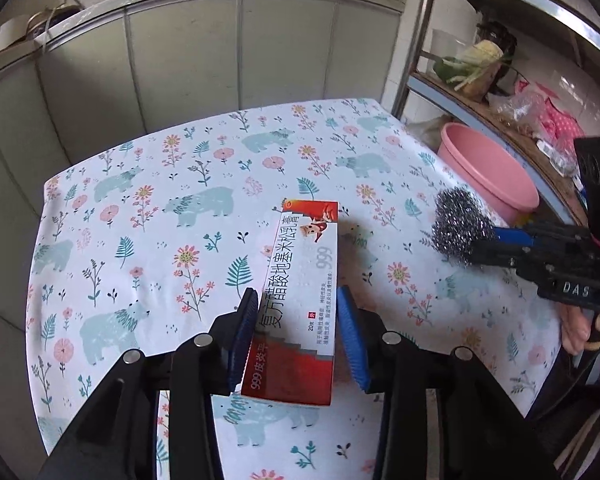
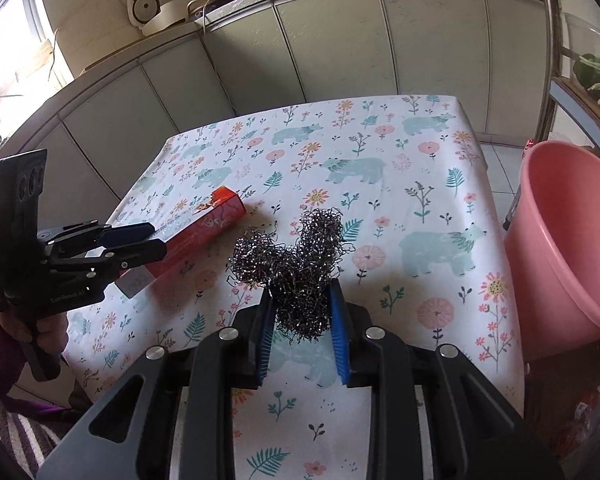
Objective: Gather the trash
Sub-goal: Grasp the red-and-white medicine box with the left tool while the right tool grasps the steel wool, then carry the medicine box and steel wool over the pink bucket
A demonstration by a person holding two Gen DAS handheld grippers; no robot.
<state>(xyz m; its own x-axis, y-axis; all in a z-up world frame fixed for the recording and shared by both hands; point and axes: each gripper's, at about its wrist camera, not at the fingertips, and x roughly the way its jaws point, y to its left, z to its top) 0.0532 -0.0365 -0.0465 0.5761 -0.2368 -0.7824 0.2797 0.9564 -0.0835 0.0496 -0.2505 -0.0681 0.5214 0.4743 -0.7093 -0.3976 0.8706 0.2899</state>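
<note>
A red and white medicine box (image 1: 300,300) is held between the blue pads of my left gripper (image 1: 298,300), lifted above the table; it also shows in the right wrist view (image 2: 198,236). My right gripper (image 2: 300,296) is shut on a steel wool scrubber (image 2: 296,268), held just above the table; the scrubber also shows in the left wrist view (image 1: 458,228). A pink plastic bucket (image 2: 568,240) stands beside the table's right edge, and also shows in the left wrist view (image 1: 484,172).
The table (image 1: 160,200) has a floral bear-print cloth. Grey cabinets (image 1: 220,52) stand behind it. A metal shelf rack (image 1: 512,92) with vegetables and bags stands to the right, behind the bucket.
</note>
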